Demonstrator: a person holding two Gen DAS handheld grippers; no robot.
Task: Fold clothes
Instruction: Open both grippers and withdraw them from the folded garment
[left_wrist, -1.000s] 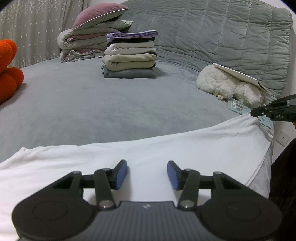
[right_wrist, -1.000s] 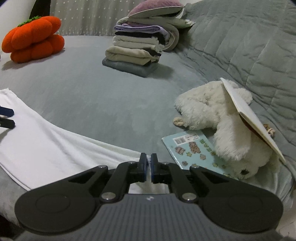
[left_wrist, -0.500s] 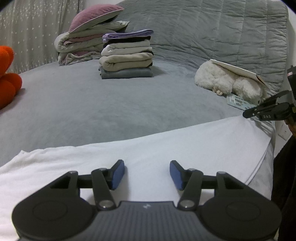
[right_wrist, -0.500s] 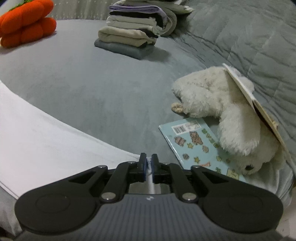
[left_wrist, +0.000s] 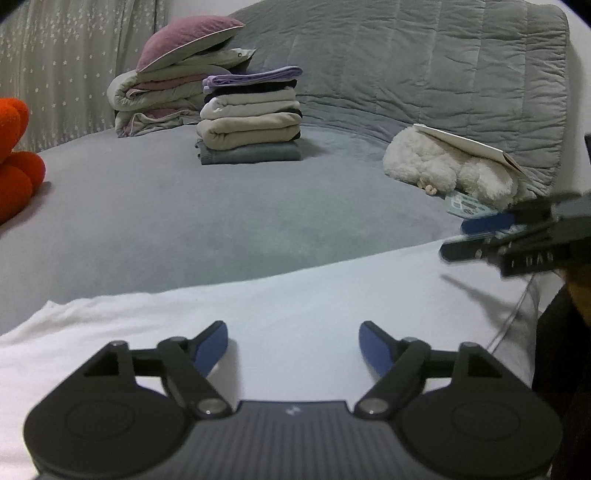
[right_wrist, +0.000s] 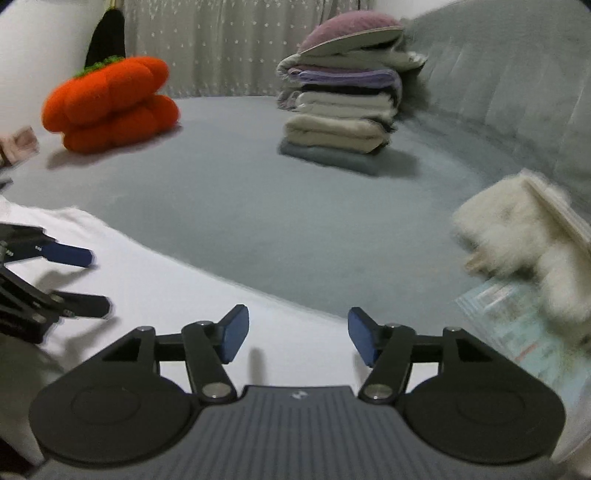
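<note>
A white garment (left_wrist: 295, 295) lies spread flat along the near edge of the grey bed (left_wrist: 221, 221). My left gripper (left_wrist: 293, 343) hovers just over it, its jaws opening wide with only flat cloth beneath them. My right gripper (right_wrist: 298, 338) is above the same white garment (right_wrist: 147, 280), its jaws opening and holding nothing. Each gripper shows in the other's view: the right gripper (left_wrist: 476, 236) blurred at the right edge, the left gripper (right_wrist: 88, 280) at the left edge. A stack of folded clothes (left_wrist: 251, 122) stands farther back on the bed.
An orange pumpkin cushion (right_wrist: 110, 103) sits at the far left. A white plush toy (left_wrist: 450, 173) under an open book lies at the right, with a blue booklet (right_wrist: 524, 325) beside it. Folded bedding topped by a purple pillow (left_wrist: 166, 81) leans against the quilted grey headboard (left_wrist: 424, 74).
My right gripper has let go of the pinched garment edge, opened, and swung left over the cloth towards the left gripper. The left jaws have spread wider without moving from their place.
</note>
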